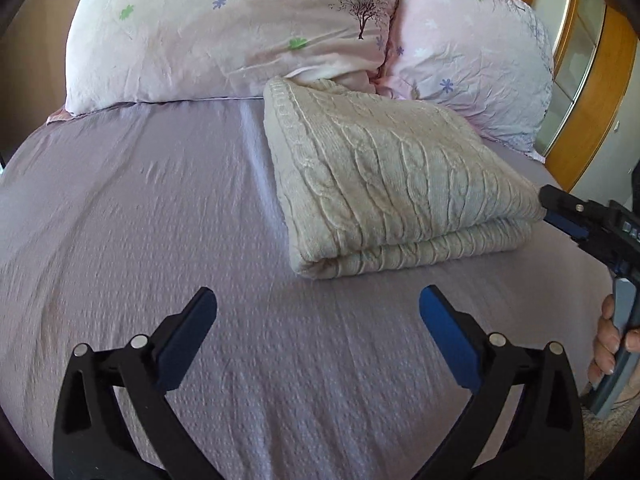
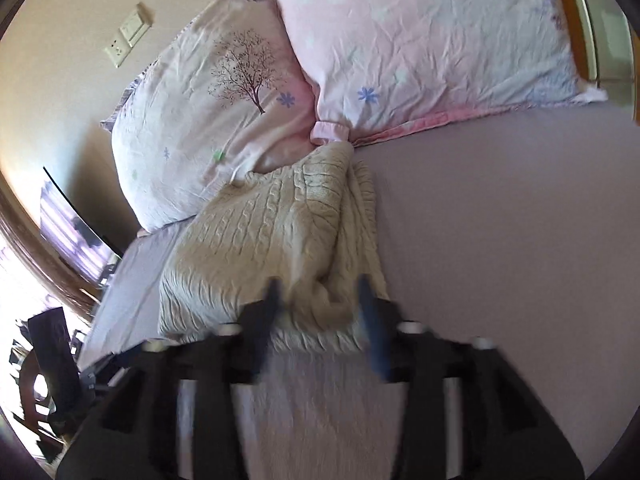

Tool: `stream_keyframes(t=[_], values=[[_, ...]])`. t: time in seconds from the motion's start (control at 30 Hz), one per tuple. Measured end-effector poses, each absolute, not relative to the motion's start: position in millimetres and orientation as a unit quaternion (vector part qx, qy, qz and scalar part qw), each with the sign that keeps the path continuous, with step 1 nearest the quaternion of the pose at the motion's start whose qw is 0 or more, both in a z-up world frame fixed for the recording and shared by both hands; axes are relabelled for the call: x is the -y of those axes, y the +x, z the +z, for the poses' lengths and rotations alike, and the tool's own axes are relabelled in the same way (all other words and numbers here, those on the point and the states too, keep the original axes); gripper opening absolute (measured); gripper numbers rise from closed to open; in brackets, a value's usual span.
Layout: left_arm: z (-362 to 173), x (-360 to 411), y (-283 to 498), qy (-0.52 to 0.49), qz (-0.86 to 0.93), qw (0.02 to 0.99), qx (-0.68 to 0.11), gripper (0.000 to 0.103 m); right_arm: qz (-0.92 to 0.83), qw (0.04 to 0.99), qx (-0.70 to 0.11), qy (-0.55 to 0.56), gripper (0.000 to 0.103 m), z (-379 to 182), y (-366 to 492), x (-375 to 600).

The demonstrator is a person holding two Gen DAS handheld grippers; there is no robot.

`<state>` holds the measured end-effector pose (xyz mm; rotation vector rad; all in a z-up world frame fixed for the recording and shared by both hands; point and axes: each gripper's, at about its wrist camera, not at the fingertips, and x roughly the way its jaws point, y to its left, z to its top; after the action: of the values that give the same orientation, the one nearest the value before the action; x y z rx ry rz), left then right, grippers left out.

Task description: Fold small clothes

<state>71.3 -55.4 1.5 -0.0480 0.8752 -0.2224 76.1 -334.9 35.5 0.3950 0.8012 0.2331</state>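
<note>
A cream cable-knit sweater (image 1: 384,168) lies folded into a thick rectangular bundle on the bed, its layers stacked and the rounded fold edge facing the left wrist camera. Raised braided cables run along its length, and the knit looks soft and bulky. In the right wrist view the same sweater (image 2: 272,240) shows a looser, rumpled end with layers bunched together.

The right gripper (image 2: 318,292) is at that rumpled end, its two fingers spread with knit fabric bulging between them; motion blur makes it impossible to tell whether the pads press the cloth or only straddle it. From the left wrist view, the right gripper (image 1: 560,212) meets the sweater's right edge, held by a hand (image 1: 610,344) low at the frame edge. The left gripper (image 1: 318,304) hovers over bare sheet just in front of the sweater's near fold, jaws wide apart and holding nothing, its black arms tipped with blue pads.

The sweater rests on a lilac sheet (image 1: 140,208) with a fine puckered texture. Its far end touches two crinkled pink pillows: one printed with a bare tree (image 1: 224,32), the other beside it to the right (image 1: 472,48). A wooden headboard (image 1: 592,112) curves behind.
</note>
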Motion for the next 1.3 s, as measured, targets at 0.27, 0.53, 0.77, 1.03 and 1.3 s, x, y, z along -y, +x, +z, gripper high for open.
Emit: stream_keyframes(t=[0.27, 0.53, 0.77, 1.03, 1.3], values=[[-9.1, 62.7, 75.9, 0.007, -0.081, 0.895, -0.438, 0.101, 0.093, 0.876, -0.464, 0.088, 0.089, 11.9, 60.4, 301.0], [-12.9, 69.3, 75.7, 0.046, -0.071, 0.891, -0.447, 0.101, 0.046, 0.876, -0.481, 0.005, 0.102, 1.7, 54.0, 278.0], [-13.1, 70.2, 74.8, 0.048, -0.069, 0.891, -0.446, 0.101, 0.044, 0.877, -0.479, 0.004, 0.102, 1.3, 51.0, 277.7], [-12.9, 70.1, 74.5, 0.048, -0.07, 0.891, -0.446, 0.101, 0.044, 0.877, -0.479, 0.004, 0.102, 1.7, 51.6, 278.7], [-13.2, 70.6, 74.4, 0.048, -0.07, 0.891, -0.446, 0.101, 0.045, 0.877, -0.479, 0.004, 0.102, 1.8, 51.8, 278.4]])
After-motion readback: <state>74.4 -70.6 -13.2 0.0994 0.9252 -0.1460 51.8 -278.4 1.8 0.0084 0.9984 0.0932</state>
